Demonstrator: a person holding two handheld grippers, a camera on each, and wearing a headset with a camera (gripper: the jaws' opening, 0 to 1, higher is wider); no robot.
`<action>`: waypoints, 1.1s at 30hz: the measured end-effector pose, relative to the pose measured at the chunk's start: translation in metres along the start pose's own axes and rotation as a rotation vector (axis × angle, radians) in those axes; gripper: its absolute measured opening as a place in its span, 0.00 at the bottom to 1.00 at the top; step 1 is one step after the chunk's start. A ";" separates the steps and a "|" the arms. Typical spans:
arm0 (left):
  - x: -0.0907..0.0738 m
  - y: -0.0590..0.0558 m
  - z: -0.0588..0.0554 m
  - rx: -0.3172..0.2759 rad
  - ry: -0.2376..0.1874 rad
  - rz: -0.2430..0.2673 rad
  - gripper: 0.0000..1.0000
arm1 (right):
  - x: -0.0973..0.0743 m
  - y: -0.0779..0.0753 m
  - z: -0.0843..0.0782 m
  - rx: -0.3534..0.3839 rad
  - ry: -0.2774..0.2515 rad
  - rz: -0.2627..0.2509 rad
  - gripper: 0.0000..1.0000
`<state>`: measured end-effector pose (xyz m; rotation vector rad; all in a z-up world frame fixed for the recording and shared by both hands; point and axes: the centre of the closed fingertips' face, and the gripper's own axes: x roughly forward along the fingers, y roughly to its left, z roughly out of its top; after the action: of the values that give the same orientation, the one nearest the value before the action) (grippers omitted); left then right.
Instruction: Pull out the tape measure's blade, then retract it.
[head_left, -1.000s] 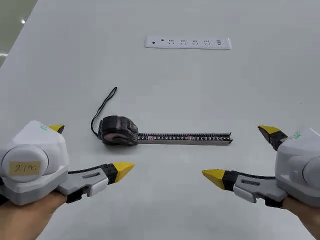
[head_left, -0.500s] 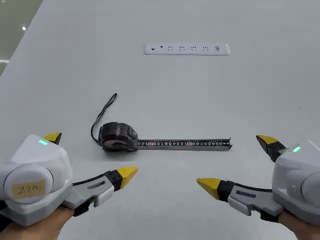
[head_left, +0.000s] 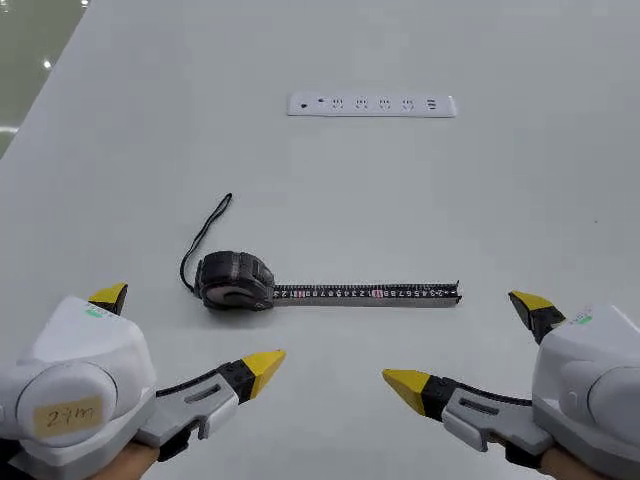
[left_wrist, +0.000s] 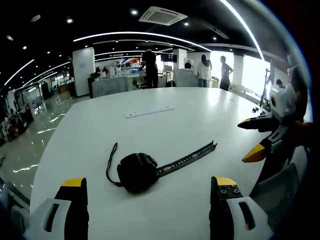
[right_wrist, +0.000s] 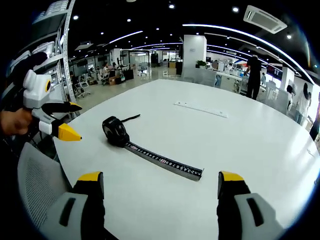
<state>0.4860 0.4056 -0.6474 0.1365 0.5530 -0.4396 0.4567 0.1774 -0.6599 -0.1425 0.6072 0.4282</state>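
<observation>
A black tape measure (head_left: 235, 281) lies on the white table (head_left: 330, 190), its blade (head_left: 366, 293) drawn out to the right and lying flat. A black wrist cord (head_left: 203, 239) trails off behind the case. In the left gripper view the case (left_wrist: 138, 171) and blade (left_wrist: 187, 157) lie ahead; in the right gripper view the case (right_wrist: 115, 130) and blade (right_wrist: 165, 162) lie ahead. My left gripper (head_left: 186, 331) is open, near and left of the case. My right gripper (head_left: 466, 342) is open, near the blade's end. Neither touches the tape.
A white power strip (head_left: 371, 105) lies flat at the far side of the table. The table's left edge (head_left: 45, 90) meets a glossy floor. People stand at desks (left_wrist: 190, 70) far beyond the table.
Both grippers have dropped lower in the head view and drawn back toward me, still open. The tape measure lies as before; the camera has tilted a little.
</observation>
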 end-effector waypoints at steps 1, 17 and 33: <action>0.000 0.000 0.000 -0.003 -0.001 0.002 1.00 | 0.000 0.000 0.000 0.004 0.000 -0.002 0.96; -0.002 0.001 -0.007 -0.006 0.023 0.032 0.98 | 0.000 0.001 -0.007 0.031 0.012 -0.001 0.96; 0.003 0.000 -0.012 -0.011 0.036 0.043 1.00 | 0.007 -0.008 -0.013 -0.024 0.038 0.014 0.97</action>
<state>0.4825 0.4076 -0.6587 0.1455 0.5867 -0.3925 0.4583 0.1696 -0.6742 -0.1700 0.6405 0.4471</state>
